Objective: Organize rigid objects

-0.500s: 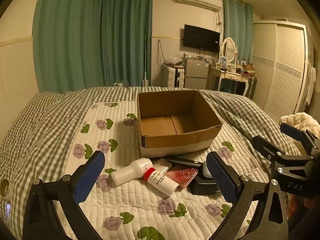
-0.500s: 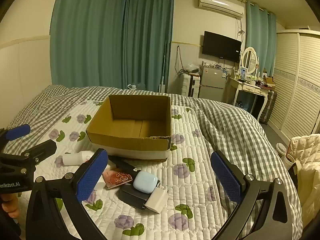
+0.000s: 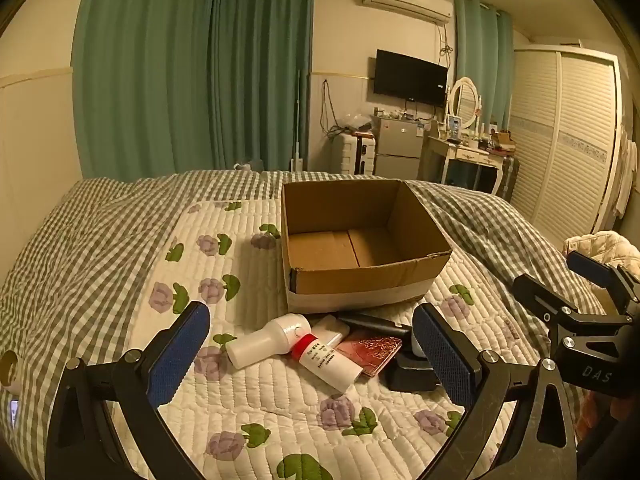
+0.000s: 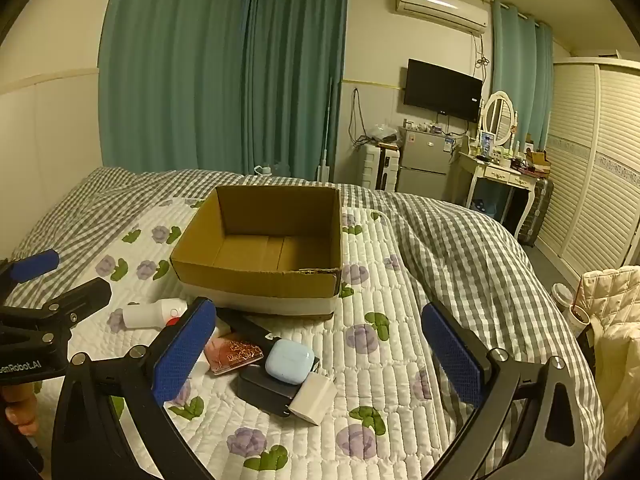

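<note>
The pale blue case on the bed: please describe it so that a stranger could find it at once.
On the quilted bed, find the open cardboard box; a small heap of items lies just before it. At the heap's right end, the pale blue case rests on a black block, beside a white charger. It is the only blue, rounded item.

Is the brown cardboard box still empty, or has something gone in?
Empty: the open brown cardboard box shows only its bare floor in both wrist views.

Left tool and right tool both gape wide, held low, seemingly side by side.
</note>
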`<state>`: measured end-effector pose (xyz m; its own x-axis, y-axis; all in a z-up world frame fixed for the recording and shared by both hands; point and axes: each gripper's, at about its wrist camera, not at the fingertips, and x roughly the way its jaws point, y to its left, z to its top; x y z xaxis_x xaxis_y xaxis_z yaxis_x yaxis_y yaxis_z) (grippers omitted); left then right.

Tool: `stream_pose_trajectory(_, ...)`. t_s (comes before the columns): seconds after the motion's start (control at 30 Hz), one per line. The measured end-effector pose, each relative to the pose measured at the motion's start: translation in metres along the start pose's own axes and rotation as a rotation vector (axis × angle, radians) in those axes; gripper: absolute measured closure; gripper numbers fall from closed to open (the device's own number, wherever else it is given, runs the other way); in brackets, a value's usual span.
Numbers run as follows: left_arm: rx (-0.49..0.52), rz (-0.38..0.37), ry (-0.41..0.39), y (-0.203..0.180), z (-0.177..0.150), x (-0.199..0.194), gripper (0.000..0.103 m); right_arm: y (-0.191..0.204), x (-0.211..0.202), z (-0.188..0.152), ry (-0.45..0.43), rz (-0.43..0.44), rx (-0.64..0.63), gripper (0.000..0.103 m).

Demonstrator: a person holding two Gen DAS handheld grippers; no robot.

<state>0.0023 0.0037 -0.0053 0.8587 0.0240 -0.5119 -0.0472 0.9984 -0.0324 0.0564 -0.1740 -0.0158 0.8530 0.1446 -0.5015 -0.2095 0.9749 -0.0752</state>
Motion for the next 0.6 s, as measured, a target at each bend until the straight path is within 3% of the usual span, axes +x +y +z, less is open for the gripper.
stream_pose_trajectory(0.6, 0.008, -0.002, 0.000, -0.0025, 0.0007, -0.0010, 0.000, 0.0022, -0.0012, -0.0007, -0.003, -0.008, -0.006, 0.000)
